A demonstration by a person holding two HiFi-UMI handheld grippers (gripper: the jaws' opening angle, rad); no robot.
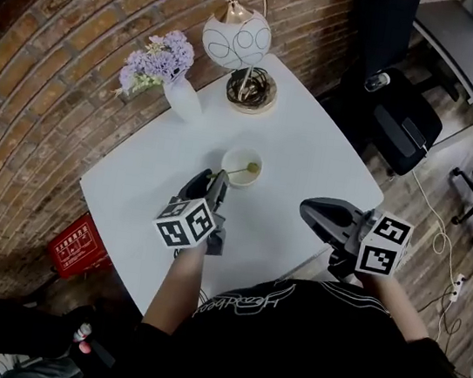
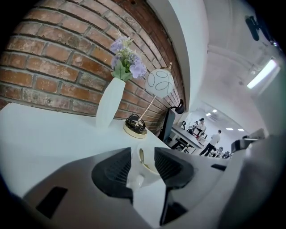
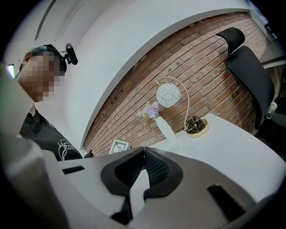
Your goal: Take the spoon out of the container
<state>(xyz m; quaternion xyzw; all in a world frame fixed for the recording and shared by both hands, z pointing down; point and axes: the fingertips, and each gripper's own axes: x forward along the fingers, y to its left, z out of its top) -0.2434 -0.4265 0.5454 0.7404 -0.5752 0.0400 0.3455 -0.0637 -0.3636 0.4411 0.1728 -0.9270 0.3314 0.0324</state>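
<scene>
Presently grasp step: left gripper [image 1: 211, 182] jaws partly apart round spoon [image 1: 237, 172] handle at bowl [image 1: 229, 156], nothing pinched. Right gripper [image 1: 308, 210] closed, empty. Next: handle to be clamped, lifted out.

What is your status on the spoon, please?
Left hand-held gripper open, jaws astride spoon handle. Right hand-held gripper shut, empty. Spoon in container, not gripped. Nothing blocking.

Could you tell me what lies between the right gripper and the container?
Only bare white table lies between the right gripper and the container; the head view shows it.
</scene>
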